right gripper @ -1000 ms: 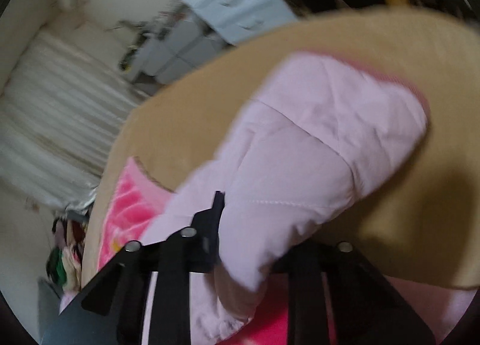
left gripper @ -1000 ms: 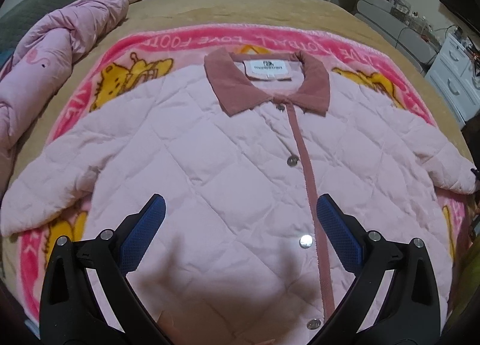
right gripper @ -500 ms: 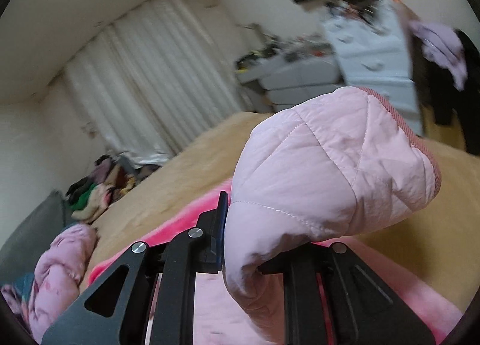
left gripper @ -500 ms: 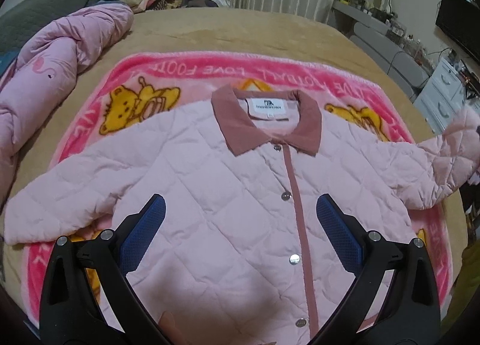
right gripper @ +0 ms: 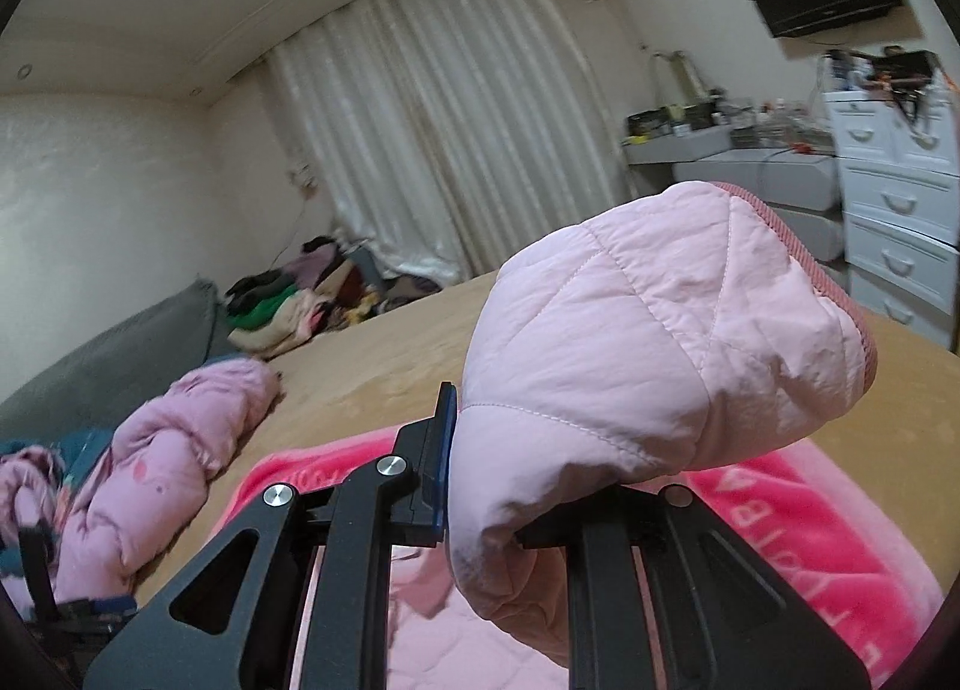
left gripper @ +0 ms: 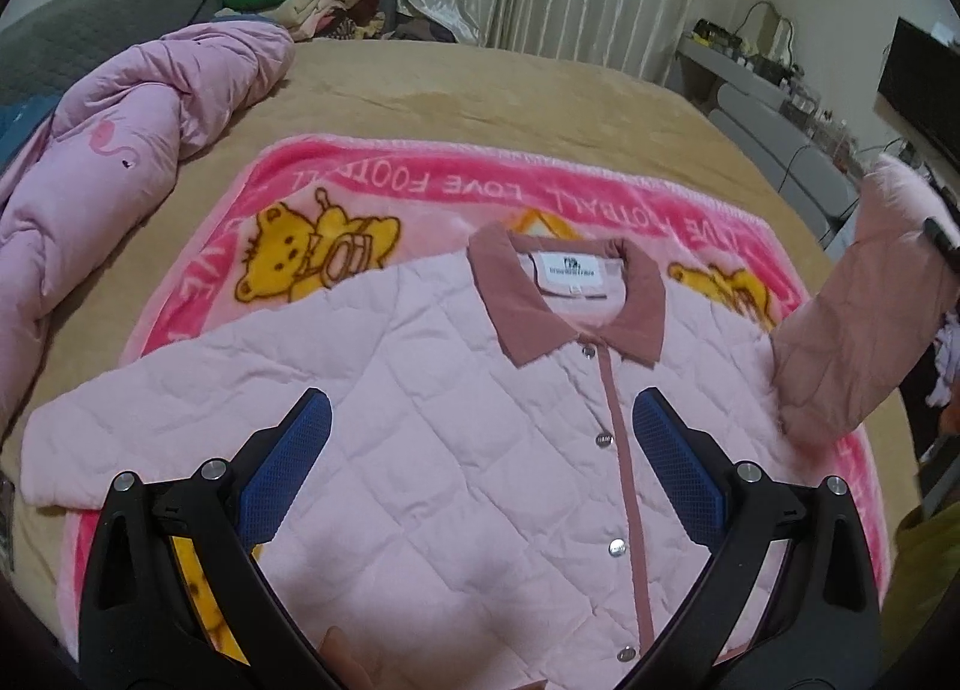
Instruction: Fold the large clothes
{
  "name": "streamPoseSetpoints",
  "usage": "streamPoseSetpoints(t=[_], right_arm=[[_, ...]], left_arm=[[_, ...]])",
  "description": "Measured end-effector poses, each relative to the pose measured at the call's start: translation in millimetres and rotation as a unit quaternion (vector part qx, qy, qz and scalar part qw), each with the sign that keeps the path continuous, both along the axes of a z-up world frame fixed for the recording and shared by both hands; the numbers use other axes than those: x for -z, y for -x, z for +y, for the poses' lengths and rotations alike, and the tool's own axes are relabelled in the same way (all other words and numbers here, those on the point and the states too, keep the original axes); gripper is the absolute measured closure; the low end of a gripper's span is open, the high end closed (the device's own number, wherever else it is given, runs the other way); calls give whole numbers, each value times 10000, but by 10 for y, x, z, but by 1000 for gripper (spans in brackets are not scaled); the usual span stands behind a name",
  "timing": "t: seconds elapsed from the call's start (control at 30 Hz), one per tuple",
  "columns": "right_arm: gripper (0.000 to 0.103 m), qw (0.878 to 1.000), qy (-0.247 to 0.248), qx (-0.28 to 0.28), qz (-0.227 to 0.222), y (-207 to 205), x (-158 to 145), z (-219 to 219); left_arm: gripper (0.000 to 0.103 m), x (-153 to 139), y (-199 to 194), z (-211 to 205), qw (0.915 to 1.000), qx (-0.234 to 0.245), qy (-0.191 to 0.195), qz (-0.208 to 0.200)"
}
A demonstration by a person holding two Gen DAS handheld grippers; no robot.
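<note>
while lifted for folding inward, sleeve cuff (right gripper: pixel 660 342) clamped in right gripper (right gripper: pixel 480 486); jacket (left gripper: pixel 456 450) flat on blanket (left gripper: pixel 420 180), buttoned front up; left gripper (left gripper: pixel 480 462) spread wide above the body, gripping nothing.

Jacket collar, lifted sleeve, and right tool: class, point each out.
jacket collar (left gripper: pixel 515 311): left wrist view, on its left flap.
lifted sleeve (right gripper: pixel 648 342): right wrist view, on the quilted cuff end.
right tool (right gripper: pixel 480 486): right wrist view, where it grips the sleeve.
</note>
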State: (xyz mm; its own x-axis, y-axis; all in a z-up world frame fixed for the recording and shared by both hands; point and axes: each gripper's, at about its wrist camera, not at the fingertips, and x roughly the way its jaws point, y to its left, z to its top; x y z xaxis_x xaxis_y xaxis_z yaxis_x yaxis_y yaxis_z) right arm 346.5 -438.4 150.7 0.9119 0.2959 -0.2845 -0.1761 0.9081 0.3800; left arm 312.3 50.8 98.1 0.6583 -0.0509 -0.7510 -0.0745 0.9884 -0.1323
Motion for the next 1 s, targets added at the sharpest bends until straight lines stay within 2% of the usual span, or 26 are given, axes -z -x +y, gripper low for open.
streamPoseSetpoints(t=[0.2, 0.4, 0.67, 0.87, 0.97, 1.0], right_arm=[[89, 9992, 240, -324, 74, -100, 73, 495], [89, 9937, 879, -666, 192, -138, 387, 1153], [89, 9826, 1199, -1180, 784, -173, 1082, 1857], [88, 9735, 1281, -1327, 1352, -192, 1665, 2137], [85, 9693, 1155, -1373, 1684, -185, 1909, 2192], [78, 9682, 1027, -1435, 1772, -158, 1977, 2190]], left_arm=[[9, -173, -44, 274, 9997, -128, 8, -228], [9, 45, -7, 515, 9992, -176, 307, -168], [9, 508, 11, 671, 9979, -192, 609, 55], [9, 816, 32, 757, 9955, -251, 875, 275], [9, 924, 45, 797, 9940, -274, 988, 370], [9, 954, 49, 812, 9936, -286, 1019, 396]])
